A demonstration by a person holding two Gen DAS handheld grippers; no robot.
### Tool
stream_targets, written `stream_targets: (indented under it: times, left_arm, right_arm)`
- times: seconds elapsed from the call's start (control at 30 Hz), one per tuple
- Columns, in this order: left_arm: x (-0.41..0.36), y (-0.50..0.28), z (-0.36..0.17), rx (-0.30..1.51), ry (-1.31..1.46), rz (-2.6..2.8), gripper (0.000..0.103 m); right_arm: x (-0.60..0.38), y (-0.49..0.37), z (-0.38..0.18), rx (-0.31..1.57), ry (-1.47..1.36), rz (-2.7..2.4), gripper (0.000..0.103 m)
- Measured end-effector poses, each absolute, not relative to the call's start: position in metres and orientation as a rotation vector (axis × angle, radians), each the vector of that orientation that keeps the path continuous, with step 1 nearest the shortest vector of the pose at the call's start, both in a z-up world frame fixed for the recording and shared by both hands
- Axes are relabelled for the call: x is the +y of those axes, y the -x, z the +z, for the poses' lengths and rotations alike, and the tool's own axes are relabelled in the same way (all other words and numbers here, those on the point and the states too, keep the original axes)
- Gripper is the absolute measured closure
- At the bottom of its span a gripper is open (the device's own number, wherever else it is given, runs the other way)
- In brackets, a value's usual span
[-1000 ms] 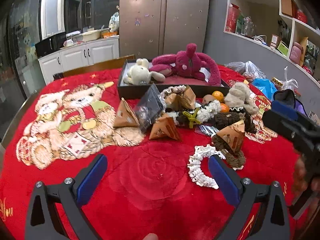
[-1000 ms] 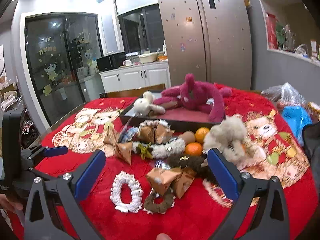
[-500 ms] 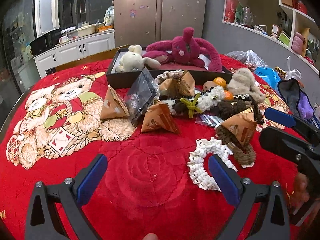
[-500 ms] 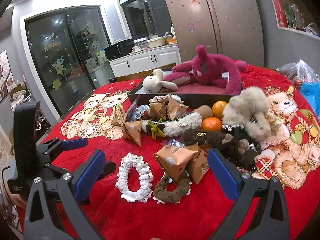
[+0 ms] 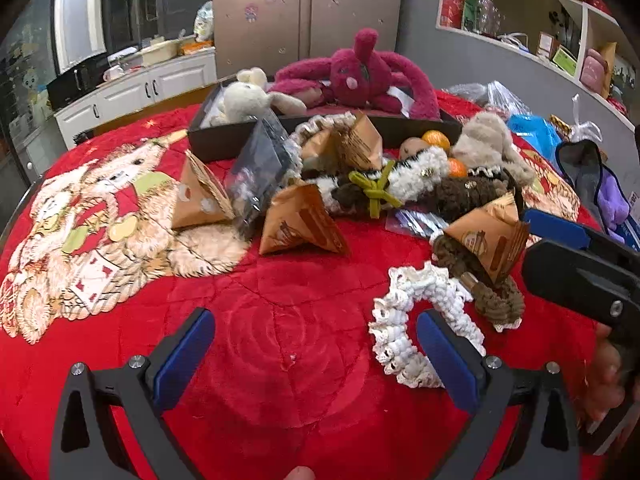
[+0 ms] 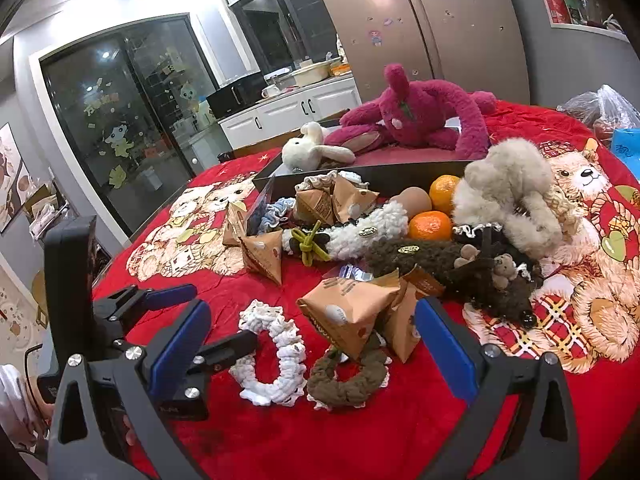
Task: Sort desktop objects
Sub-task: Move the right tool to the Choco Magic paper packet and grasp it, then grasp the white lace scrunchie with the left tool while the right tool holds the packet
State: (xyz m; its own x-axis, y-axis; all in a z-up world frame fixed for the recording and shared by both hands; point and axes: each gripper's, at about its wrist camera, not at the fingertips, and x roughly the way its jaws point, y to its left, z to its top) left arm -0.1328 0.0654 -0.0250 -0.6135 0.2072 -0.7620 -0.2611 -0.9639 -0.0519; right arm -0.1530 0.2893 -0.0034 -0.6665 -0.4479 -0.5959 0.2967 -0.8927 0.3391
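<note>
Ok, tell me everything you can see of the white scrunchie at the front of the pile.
The white scrunchie is a ruffled ring of crocheted-looking cream yarn, lying flat on the red blanket with its centre open. It sits nearest of the pile, just beside a brown scrunchie on its right; they look to be touching. Both grippers are open near it; in the left wrist view one blue finger overlaps its rim, contact unclear.

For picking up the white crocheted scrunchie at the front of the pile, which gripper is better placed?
Probably left. The left gripper is open with its right finger already at the white scrunchie. The right gripper is open too, but faces the kraft paper packet and brown scrunchie.
</note>
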Motion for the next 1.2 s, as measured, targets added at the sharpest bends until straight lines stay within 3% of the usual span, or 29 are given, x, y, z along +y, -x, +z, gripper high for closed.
stream_targets:
  times: [0.57, 1.03, 1.17, 1.2]
  left_arm:
    - [0.069, 0.144, -0.038, 0.142, 1.316, 2.588, 0.0]
    - [0.069, 0.145, -0.038, 0.142, 1.318, 2.585, 0.0]
    - [0.069, 0.145, -0.038, 0.141, 1.318, 2.585, 0.0]
    - [0.069, 0.145, -0.038, 0.141, 1.318, 2.585, 0.0]
  right_arm:
    - [0.278, 0.161, -0.013, -0.348, -1.006, -2.469, 0.002]
    - [0.279, 0.175, -0.028, -0.402, -1.122, -2.479, 0.039]
    - [0.282, 0.175, -0.029, -0.407, -1.132, -2.476, 0.057]
    - [0.281, 0.175, -0.029, -0.399, -1.136, -2.473, 0.057]
